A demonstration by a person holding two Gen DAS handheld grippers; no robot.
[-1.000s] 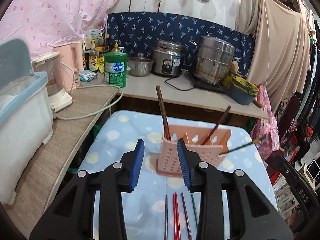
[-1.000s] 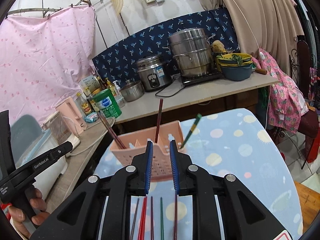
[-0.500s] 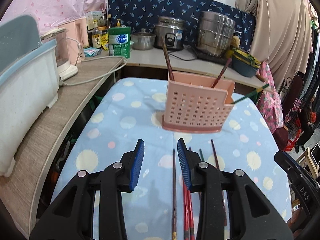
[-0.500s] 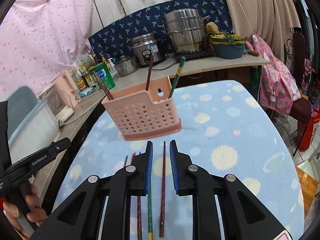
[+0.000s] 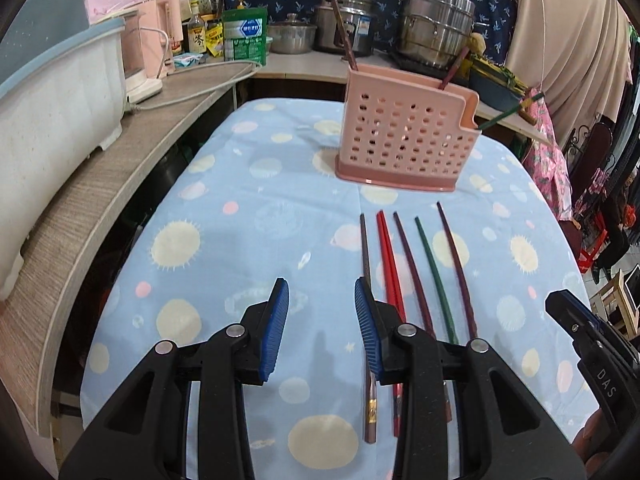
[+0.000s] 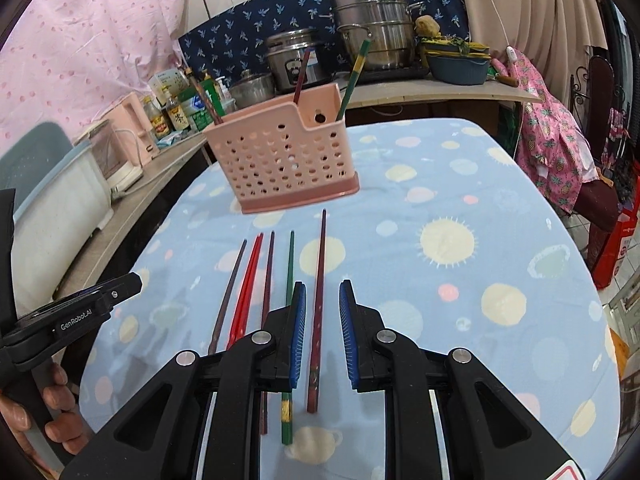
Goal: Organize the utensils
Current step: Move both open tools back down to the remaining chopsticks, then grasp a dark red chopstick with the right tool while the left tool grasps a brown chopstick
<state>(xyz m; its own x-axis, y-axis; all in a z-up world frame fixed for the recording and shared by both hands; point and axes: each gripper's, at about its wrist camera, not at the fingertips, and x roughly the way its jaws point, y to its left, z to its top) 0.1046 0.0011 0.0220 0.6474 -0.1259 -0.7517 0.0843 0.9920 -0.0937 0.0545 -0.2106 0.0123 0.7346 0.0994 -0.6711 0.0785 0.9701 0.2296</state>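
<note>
A pink perforated utensil holder (image 5: 404, 136) (image 6: 286, 156) stands on the blue patterned tablecloth (image 5: 248, 216) and holds three chopsticks. Several chopsticks lie side by side in front of it: a dark one (image 5: 366, 256), a red pair (image 5: 388, 256), a maroon one (image 5: 412, 264), a green one (image 5: 434, 268) and a dark red one (image 6: 319, 280). My left gripper (image 5: 320, 324) is open and empty, just left of the row. My right gripper (image 6: 322, 332) is open, its jaws on either side of the dark red chopstick, above it.
A wooden counter (image 5: 100, 184) runs along the left with a white tub (image 5: 56, 92), a pink kettle and bottles. Steel pots (image 5: 436, 24) and a rice cooker stand on the far counter. The other gripper's handle and hand show at the left of the right wrist view (image 6: 60, 320).
Both grippers have pulled back from the holder and lowered toward the row of chopsticks. The right gripper has opened wider, now either side of the dark red chopstick.
</note>
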